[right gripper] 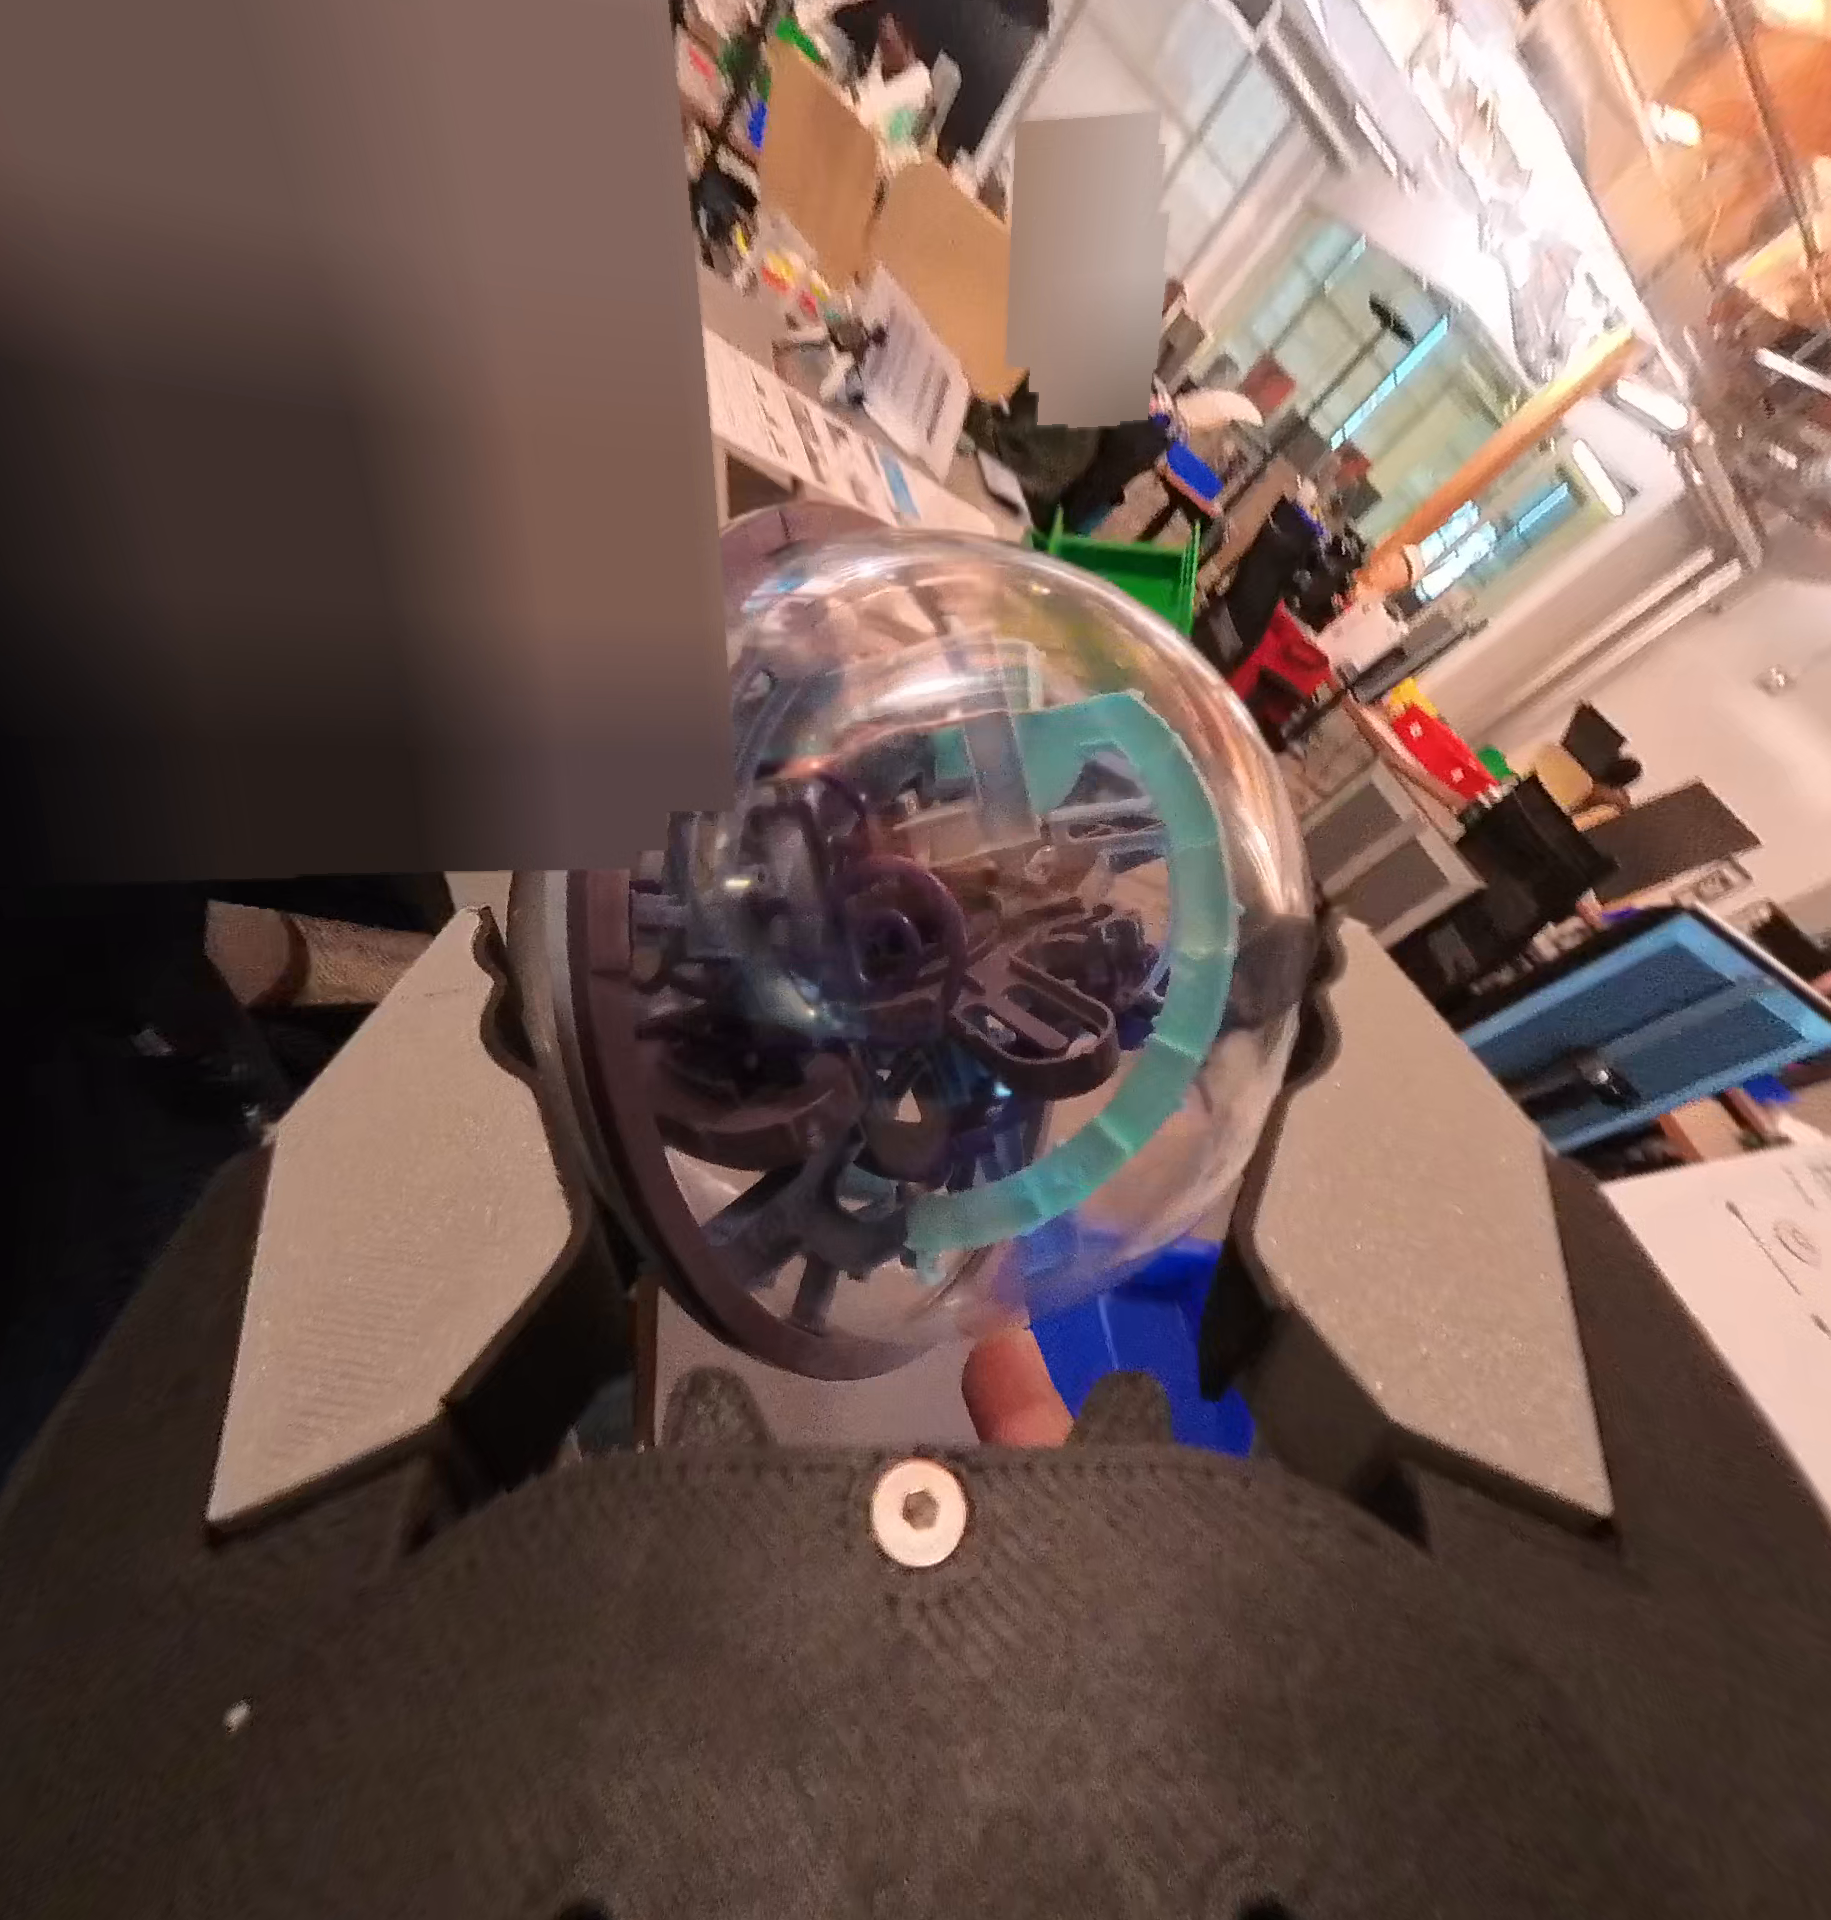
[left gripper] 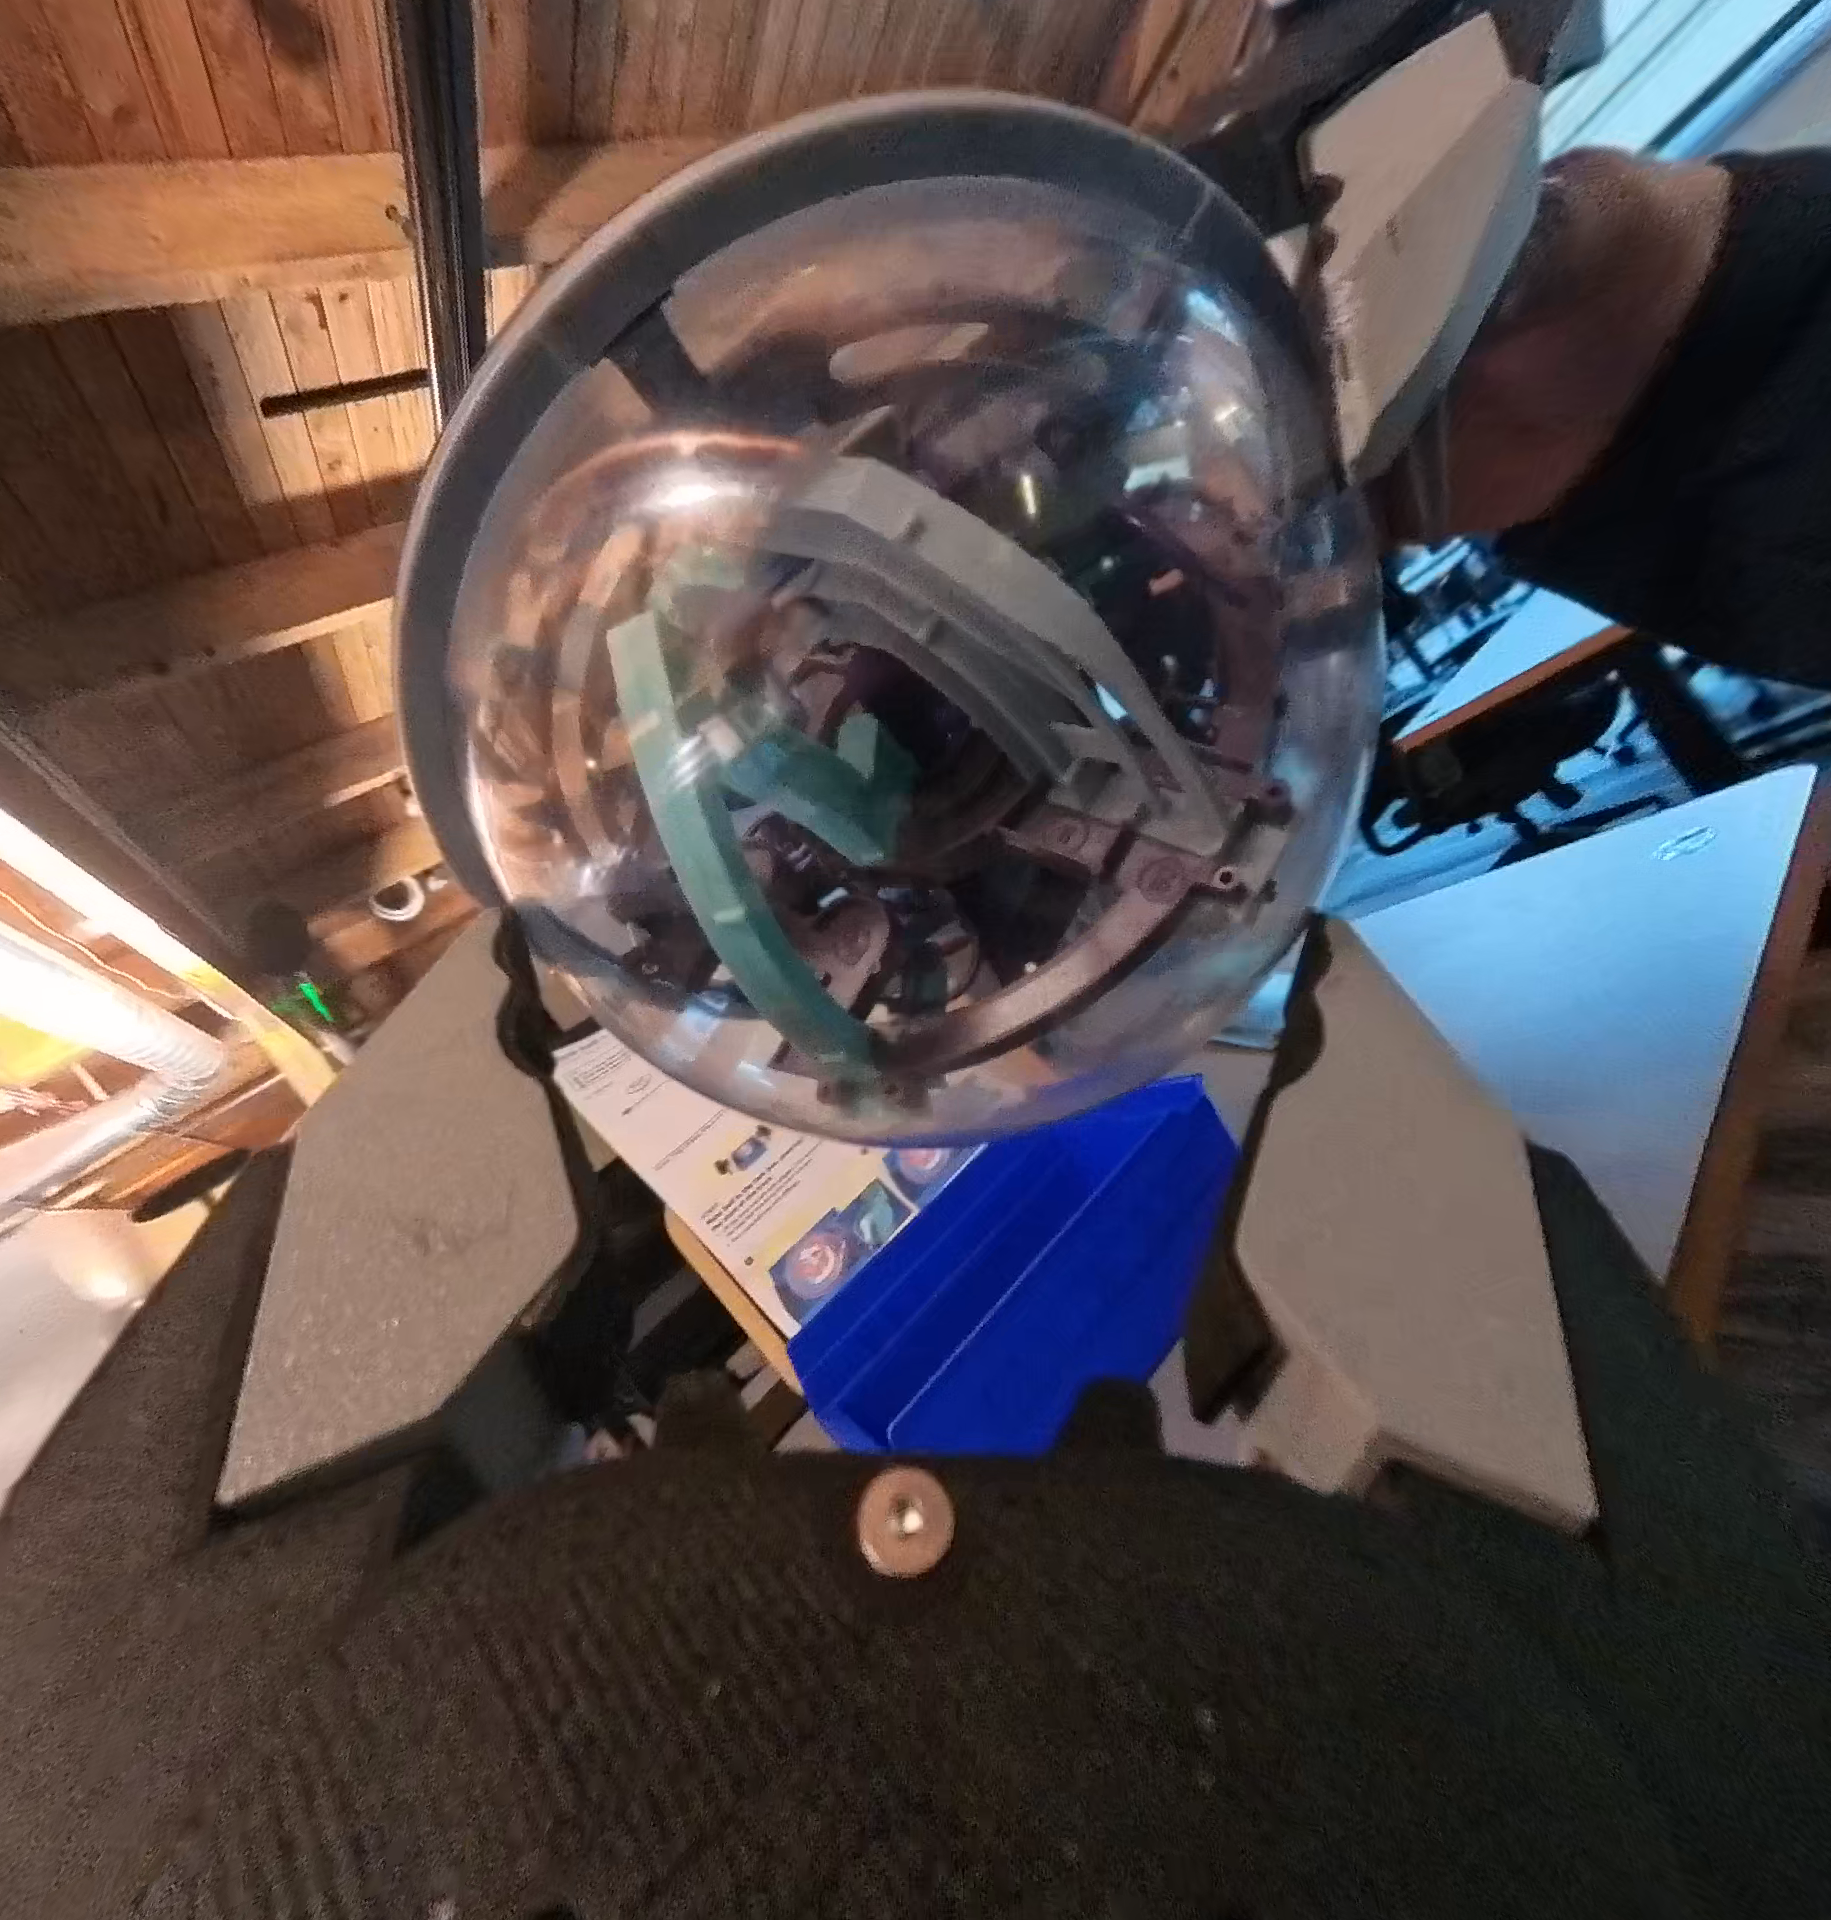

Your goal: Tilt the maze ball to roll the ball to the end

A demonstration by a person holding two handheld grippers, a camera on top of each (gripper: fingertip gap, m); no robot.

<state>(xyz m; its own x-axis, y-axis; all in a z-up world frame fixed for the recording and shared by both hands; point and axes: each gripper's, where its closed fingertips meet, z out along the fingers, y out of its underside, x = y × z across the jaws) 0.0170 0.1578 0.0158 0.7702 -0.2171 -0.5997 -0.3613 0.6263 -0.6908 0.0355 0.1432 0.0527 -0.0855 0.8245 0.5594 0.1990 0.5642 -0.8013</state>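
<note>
The maze ball (left gripper: 890,644) is a clear plastic sphere with a grey rim and grey, green and dark tracks inside. It is held up in the air, tilted. My left gripper (left gripper: 906,956) is shut on its lower part, one finger on each side. In the right wrist view the maze ball (right gripper: 994,977) sits between the fingers of my right gripper (right gripper: 906,961), which is shut on it too. The right gripper's grey finger (left gripper: 1430,260) and a sleeved hand (left gripper: 1669,395) show at the upper right of the left wrist view. I cannot make out the small ball inside.
A blue bin (left gripper: 1004,1268) and a printed sheet (left gripper: 703,1153) lie on the table below. A white table (left gripper: 1576,997) stands to the right. A wooden ceiling (left gripper: 163,312) fills the upper left. A green bin (right gripper: 1119,571) and cluttered desks (right gripper: 1513,831) lie beyond.
</note>
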